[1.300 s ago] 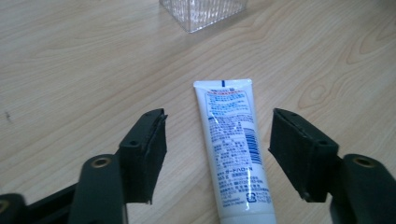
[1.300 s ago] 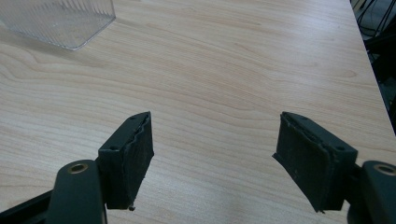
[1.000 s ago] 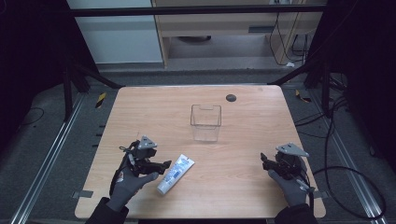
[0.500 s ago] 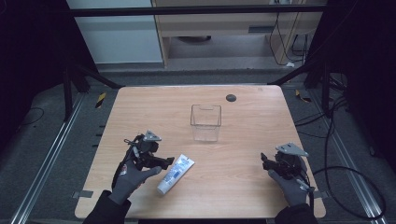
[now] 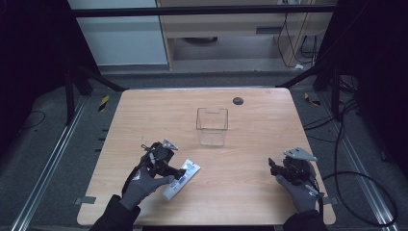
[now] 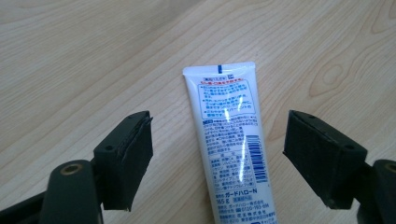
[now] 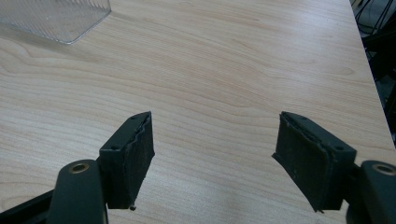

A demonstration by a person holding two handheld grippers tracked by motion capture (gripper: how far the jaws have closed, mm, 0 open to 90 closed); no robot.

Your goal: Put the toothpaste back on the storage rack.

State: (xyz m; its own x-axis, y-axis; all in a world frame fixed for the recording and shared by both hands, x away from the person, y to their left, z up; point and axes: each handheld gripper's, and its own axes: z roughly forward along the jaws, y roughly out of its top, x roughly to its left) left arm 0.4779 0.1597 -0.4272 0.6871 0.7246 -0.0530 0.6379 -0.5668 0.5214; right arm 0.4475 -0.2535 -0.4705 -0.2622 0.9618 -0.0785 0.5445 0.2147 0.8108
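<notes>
**Left gripper closes in over the tube**

On the left of the desk (image 5: 144, 110), the left gripper (image 5: 174, 172) has slid a short way toward the white tube (image 5: 182, 179) since a second ago, and now sits right over it. In the left gripper view the tube (image 6: 229, 140) lies flat on the wood, running lengthwise up between the two black jaws, its crimped end farthest from the camera. The jaws stand wide apart, one on each side of the tube, with bare wood showing between each pad and the tube, so nothing is gripped yet. I judge this to be the approach to a pick-up: the gripper is lined up across the tube's width, and what remains is to settle lower and close. The gloved left hand (image 5: 144, 183) reaches in from the lower left edge, forearm angled up and to the right, with the gripper tilted down toward the desk.

In the middle, the clear plastic box (image 5: 211, 126) stands upright and empty, well apart from the tube and farther from the person. It looks the likely place for the tube to go. Beyond it a small dark disc (image 5: 237, 100) lies near the far edge.

On the right, the right gripper (image 5: 275, 167) has not shifted. Its hand (image 5: 300, 192) rests low near the front right corner, pointing left across the desk. Its jaws are open over bare wood, holding nothing, with a corner of the box (image 7: 56, 18) at the view's upper left.
</notes>
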